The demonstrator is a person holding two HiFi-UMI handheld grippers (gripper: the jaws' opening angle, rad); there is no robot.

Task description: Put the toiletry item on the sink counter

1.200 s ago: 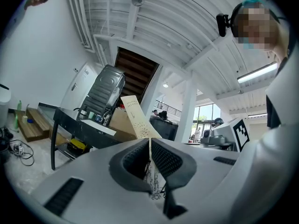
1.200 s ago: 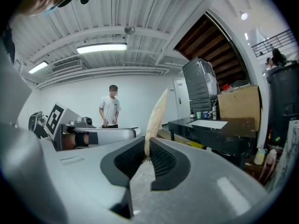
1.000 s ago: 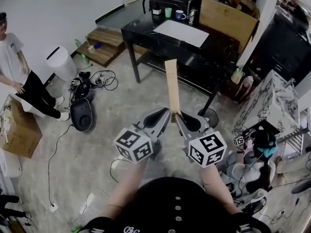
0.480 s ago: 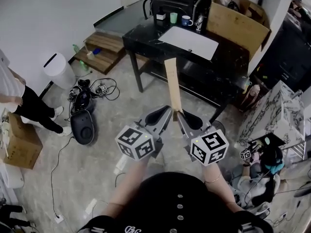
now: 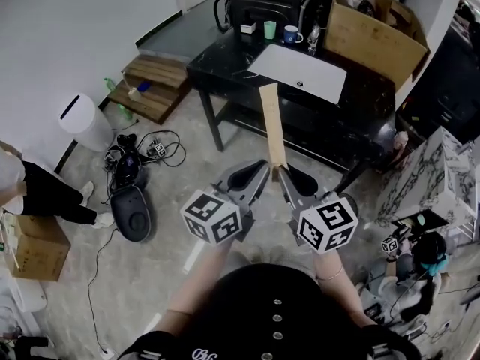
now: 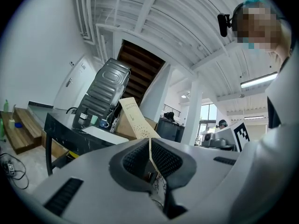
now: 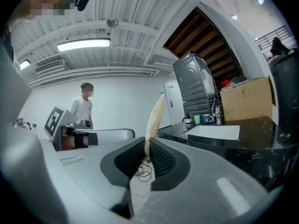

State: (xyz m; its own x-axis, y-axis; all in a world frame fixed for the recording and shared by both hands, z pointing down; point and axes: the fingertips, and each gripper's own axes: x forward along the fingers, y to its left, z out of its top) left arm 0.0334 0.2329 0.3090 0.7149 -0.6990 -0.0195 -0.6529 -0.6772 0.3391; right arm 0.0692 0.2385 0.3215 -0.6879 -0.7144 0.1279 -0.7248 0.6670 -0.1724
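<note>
The toiletry item is a long, thin cardboard carton [image 5: 272, 122]. It is held in the air and points toward the black sink counter [image 5: 225, 57]. The left gripper [image 5: 260, 173] and the right gripper [image 5: 283, 175] are both closed on its near end, side by side. It looks light and rather stiff but easy to crush, so a mild pinch on the flat faces seems right. The left gripper view shows the carton [image 6: 133, 118] by its printed face, the right gripper view shows the carton [image 7: 154, 118] edge-on, and only the head view shows the whole white sink basin [image 5: 300, 72].
</note>
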